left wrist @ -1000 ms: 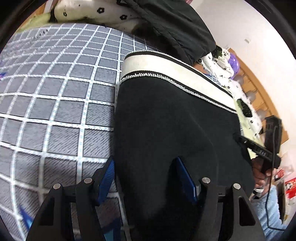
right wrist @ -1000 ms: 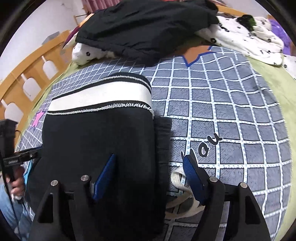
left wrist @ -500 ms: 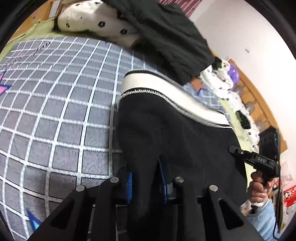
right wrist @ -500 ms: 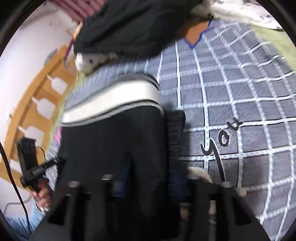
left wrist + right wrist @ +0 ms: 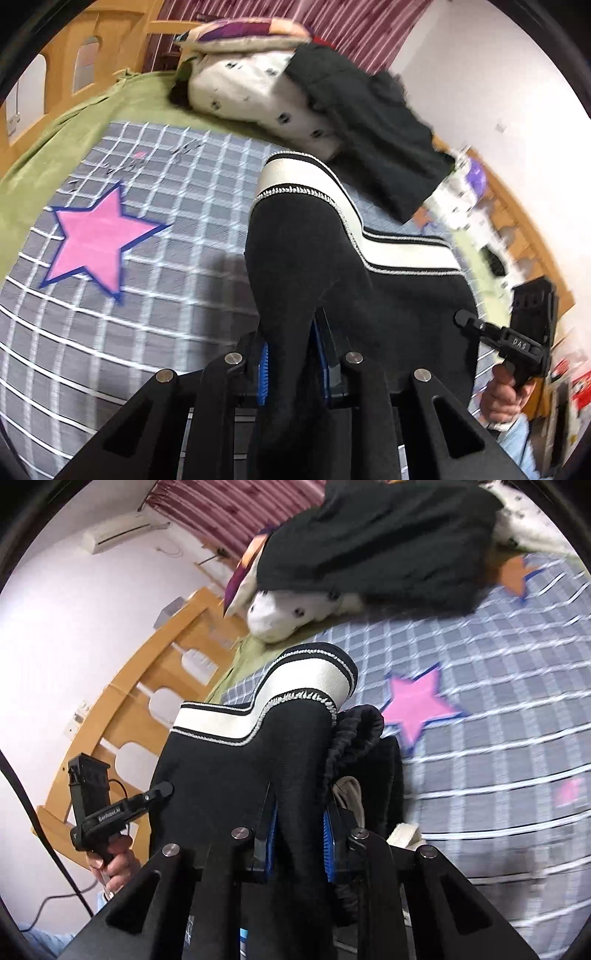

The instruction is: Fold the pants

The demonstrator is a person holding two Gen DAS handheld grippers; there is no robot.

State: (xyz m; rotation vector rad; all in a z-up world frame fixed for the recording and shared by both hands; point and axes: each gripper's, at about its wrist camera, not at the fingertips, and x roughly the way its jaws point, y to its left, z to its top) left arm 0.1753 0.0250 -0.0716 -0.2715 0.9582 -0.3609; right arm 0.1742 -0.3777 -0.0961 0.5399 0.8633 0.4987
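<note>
Even indoor light — motion blur, fisheye-warped dark edges.

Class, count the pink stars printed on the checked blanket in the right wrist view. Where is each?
2. A large pink star lies just right of the pants; a small, blurred one sits near the right edge. Clothing may hide others.

Bed under my two wrist cameras, with clothes on it.

I see the bed (image 5: 55, 155) covered by a green sheet, and over that a grey checked blanket (image 5: 177, 206) printed with a pink star (image 5: 92, 245) and an orange star (image 5: 515, 578). On the blanket the far end of the black pants (image 5: 369, 280) with a white waistband rests. Behind them a heap lies: a white spotted garment (image 5: 255, 90) under a black garment (image 5: 388, 539).
</note>
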